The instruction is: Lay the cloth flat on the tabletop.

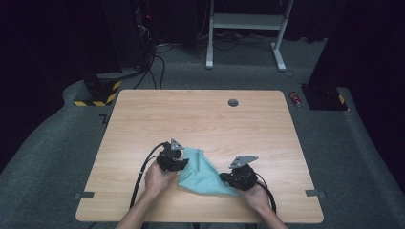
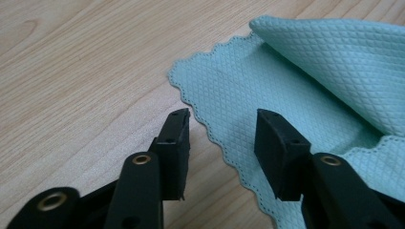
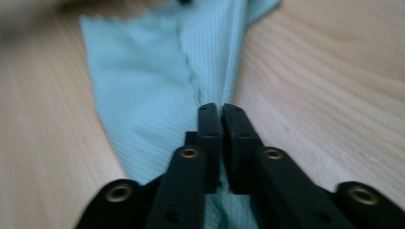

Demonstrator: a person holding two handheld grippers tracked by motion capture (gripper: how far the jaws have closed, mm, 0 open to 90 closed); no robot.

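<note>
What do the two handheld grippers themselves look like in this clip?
Both the left gripper and right gripper are black, each topped by a grey three-cornered plate and trailing a black cable. Their flat black jaws carry brass-coloured rivets. The forearms show no sleeves.

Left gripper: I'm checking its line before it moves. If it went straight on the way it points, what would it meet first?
Probably the cloth: its scalloped edge lies just ahead between the open left gripper.

A lab: black curtains [image 1: 43, 38]; cabled equipment rack [image 1: 143, 24]; hazard-striped base [image 1: 95, 93].
</note>
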